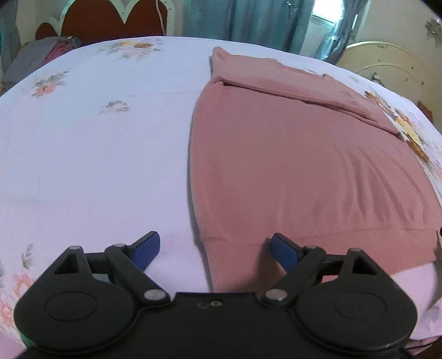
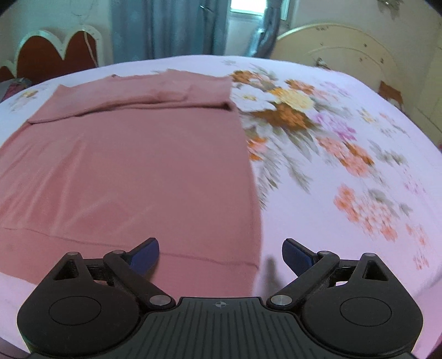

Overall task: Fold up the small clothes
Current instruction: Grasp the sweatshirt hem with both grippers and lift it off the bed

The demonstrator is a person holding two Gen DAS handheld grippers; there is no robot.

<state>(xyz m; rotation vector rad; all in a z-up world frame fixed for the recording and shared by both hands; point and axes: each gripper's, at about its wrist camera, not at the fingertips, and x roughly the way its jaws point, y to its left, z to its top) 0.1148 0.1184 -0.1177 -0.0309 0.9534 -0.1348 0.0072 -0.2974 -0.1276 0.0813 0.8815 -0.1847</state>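
Note:
A dusty-pink knit top (image 1: 290,165) lies flat on the bed, its sleeves folded across the far end; it also shows in the right wrist view (image 2: 132,165). My left gripper (image 1: 215,248) is open, its blue fingertips astride the near left corner of the ribbed hem, just above it. My right gripper (image 2: 221,252) is open over the near right corner of the hem, left fingertip over the cloth, right fingertip over the sheet. Neither holds anything.
The bed has a pale lilac sheet (image 1: 96,152) with flower prints (image 2: 290,110). A red and white headboard (image 1: 110,19) stands at the far left, blue curtains (image 2: 165,27) behind, a cream cabinet (image 2: 345,47) at the far right.

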